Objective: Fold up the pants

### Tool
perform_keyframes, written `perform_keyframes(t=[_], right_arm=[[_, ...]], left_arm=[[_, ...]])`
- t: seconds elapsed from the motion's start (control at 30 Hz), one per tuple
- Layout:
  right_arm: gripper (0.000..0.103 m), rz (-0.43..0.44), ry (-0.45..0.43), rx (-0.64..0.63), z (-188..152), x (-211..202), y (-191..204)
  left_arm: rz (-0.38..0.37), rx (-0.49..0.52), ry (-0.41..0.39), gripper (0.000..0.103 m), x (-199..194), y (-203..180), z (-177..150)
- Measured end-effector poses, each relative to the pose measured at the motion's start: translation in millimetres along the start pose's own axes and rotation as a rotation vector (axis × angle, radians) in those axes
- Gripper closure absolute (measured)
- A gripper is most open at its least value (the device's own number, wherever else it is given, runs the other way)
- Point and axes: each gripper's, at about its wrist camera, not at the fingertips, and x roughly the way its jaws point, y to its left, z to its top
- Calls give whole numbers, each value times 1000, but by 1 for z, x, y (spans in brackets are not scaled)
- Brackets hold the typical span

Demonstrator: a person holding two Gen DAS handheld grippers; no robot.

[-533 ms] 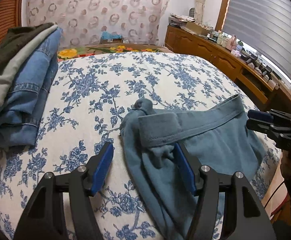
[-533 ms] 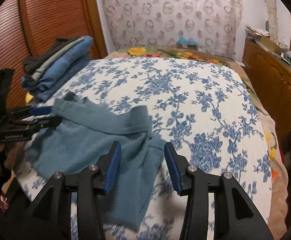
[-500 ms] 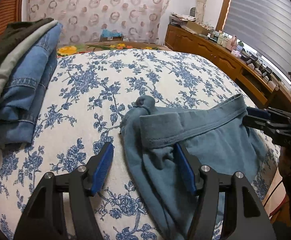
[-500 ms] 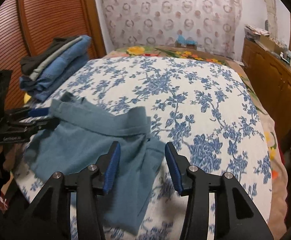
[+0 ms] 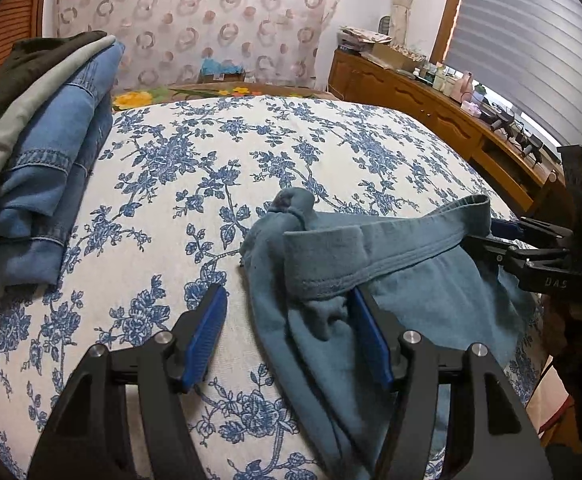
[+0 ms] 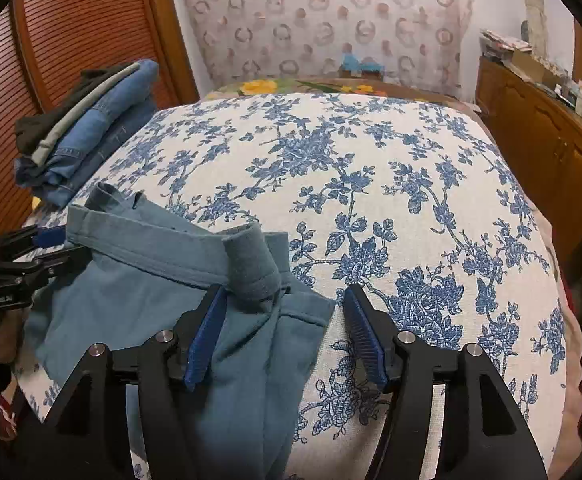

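From my left wrist camera, the left gripper [image 5: 287, 332] has its jaws spread wide, straddling the crumpled corner of the teal pants [image 5: 411, 304] without gripping. The pants lie on the floral bedspread [image 5: 211, 168]. Folded jeans [image 5: 43, 184] are stacked far left.

From my right wrist camera, the right gripper [image 6: 285, 332] is equally wide open, its left pad [image 6: 207, 332] resting against the pants' waistband [image 6: 163, 246], holding nothing. A wooden dresser [image 6: 551, 148] stands along the right.
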Motion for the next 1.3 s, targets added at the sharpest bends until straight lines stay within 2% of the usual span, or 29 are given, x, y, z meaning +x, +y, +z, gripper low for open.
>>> perform_keyframes(t=[0.13, 0.43, 0.73, 0.87, 1.23, 1.3], right_arm=[[33, -13, 3, -31, 0, 3, 6], [33, -19, 0, -30, 0, 4, 7], [34, -18, 1, -28, 0, 5, 7], [42, -5, 21, -52, 1, 5, 10], [79, 54, 25, -49, 2, 4, 14], [82, 63, 22, -50, 2, 3, 14]], left_arm=[[2, 0, 2, 40, 1, 0, 0], [-24, -7, 8, 40, -3, -1, 12], [-71, -58, 34, 40, 9, 7, 18], [-73, -51, 16, 40, 9, 7, 17], [-69, -48, 16, 40, 9, 7, 17], [-67, -46, 16, 40, 9, 7, 17]])
